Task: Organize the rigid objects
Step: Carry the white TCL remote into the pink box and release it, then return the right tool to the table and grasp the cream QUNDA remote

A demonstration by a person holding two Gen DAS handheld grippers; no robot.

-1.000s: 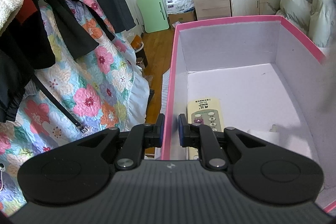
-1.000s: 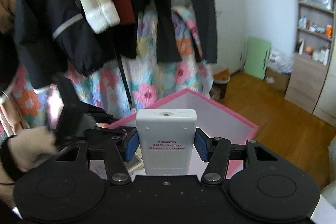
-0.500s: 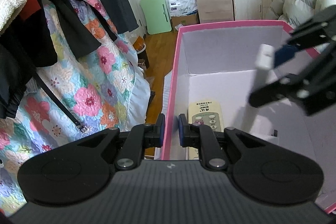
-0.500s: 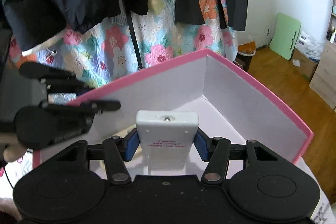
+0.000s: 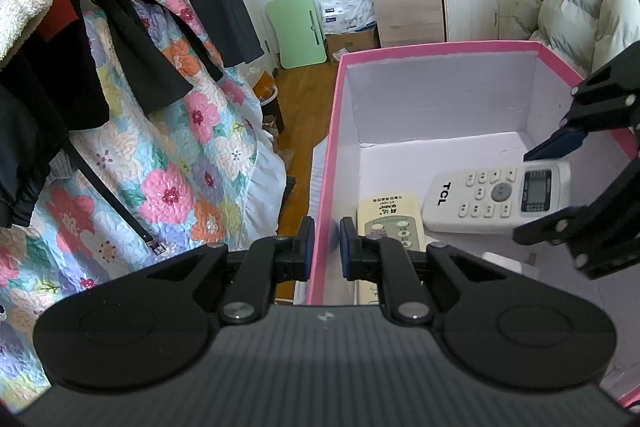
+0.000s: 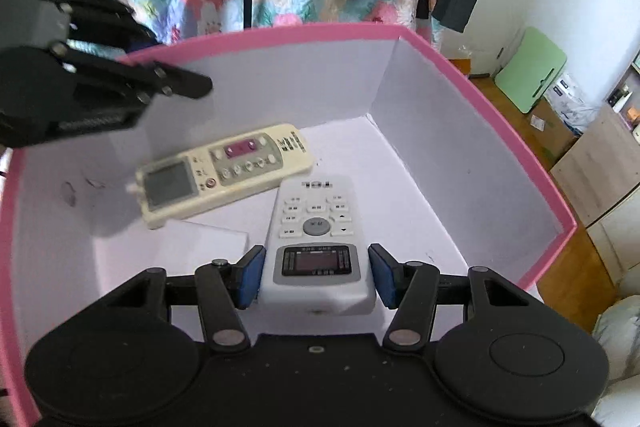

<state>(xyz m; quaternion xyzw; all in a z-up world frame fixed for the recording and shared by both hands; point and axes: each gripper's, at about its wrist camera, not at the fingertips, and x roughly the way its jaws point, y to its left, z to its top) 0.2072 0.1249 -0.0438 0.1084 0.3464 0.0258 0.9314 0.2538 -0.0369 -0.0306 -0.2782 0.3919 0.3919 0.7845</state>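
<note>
My right gripper [image 6: 316, 277] stands slack-jawed astride the white plastic TCL remote [image 6: 316, 243], lying lengthwise away inside the pink-rimmed cardboard box [image 6: 472, 163], whose wall my left gripper [image 5: 323, 247] pinches.

Left gripper [image 5: 323, 242] nearly closed, right gripper [image 6: 317, 275] jaws spread apart

Two remotes in box [image 6: 472, 155]: TCL remote [image 6: 316, 243] between right gripper [image 6: 316, 277] fingers, older remote [image 6: 224, 173] beside it; left gripper [image 5: 323, 247] straddles box wall.
</note>
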